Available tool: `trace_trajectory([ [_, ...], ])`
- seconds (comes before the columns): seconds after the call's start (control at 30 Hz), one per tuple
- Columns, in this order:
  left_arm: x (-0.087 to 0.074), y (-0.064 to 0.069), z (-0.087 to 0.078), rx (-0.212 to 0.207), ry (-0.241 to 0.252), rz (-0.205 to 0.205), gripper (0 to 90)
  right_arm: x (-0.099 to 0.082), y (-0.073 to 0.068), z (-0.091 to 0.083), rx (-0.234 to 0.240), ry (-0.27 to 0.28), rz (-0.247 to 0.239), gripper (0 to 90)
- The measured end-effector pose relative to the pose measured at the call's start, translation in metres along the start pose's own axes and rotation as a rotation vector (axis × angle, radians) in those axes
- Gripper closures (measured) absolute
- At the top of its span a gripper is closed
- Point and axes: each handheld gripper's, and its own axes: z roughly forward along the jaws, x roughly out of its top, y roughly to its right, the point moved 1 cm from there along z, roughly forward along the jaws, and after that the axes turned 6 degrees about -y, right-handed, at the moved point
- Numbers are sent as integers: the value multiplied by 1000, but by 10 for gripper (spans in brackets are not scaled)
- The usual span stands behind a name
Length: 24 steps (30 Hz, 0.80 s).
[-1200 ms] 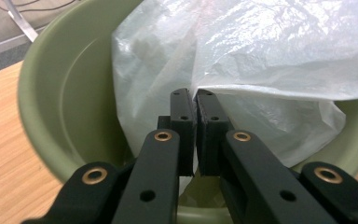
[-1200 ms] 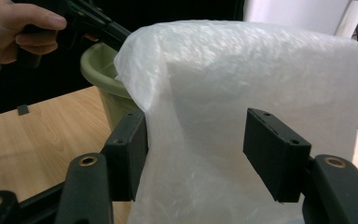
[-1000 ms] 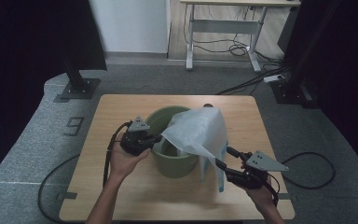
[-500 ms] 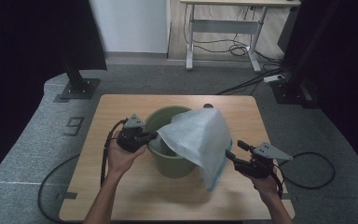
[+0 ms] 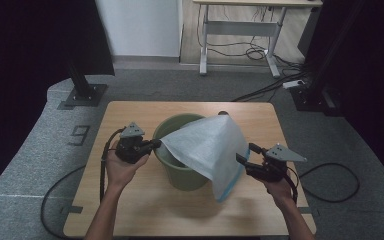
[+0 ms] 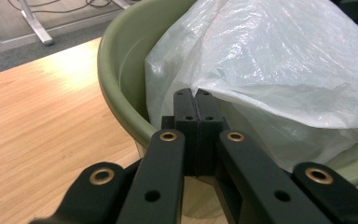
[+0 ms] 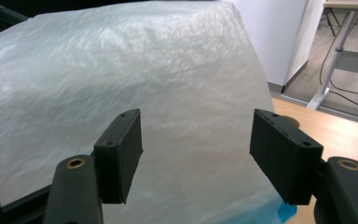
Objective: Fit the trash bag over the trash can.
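A green bucket (image 5: 181,176) stands mid-table. A thin white plastic bag (image 5: 206,144) with a blue edge is stretched over its right half and hangs down past the rim. My left gripper (image 5: 156,144) is at the bucket's left rim, shut on the bag's edge. In the left gripper view the jaws (image 6: 196,100) meet on the film above the bucket (image 6: 116,60), with the bag (image 6: 279,60) beyond. My right gripper (image 5: 246,153) is at the bag's right side. Its jaws (image 7: 200,149) have just been opening and stand wide, and the bag (image 7: 144,60) lies just beyond the pads, unpressed.
The wooden table (image 5: 145,210) has bare room in front of and left of the bucket. Cables trail from both grippers off the table's sides. A desk frame (image 5: 240,30) and black stands are on the grey floor beyond.
The bag has gone from a crumpled drape to a taut sheet. My left gripper has shifted a little left with the edge. My right gripper has moved away from the person.
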Motion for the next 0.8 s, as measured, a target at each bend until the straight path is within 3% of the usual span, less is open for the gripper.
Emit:
trace_trajectory([
  [0.2, -1, 1, 1, -15, 3, 3, 896, 7, 17, 15, 17, -13, 23, 327],
  [0.3, 1, 7, 2, -19, 18, 5, 728, 3, 17, 19, 4, -21, 27, 326],
  [0.43, 4, 15, -8, -40, 103, 5, 509, -4, 12, 20, -3, -33, 18, 327],
  [0.53, 6, 23, -16, -28, 122, 27, 442, -6, 12, 19, -4, -30, 25, 330],
  [0.63, 9, 30, -19, -60, 124, 36, 409, -5, 10, 18, -3, -25, 24, 333],
  [0.8, 16, 50, -7, -108, 92, 72, 352, -4, 3, 17, -3, -19, 10, 334],
])
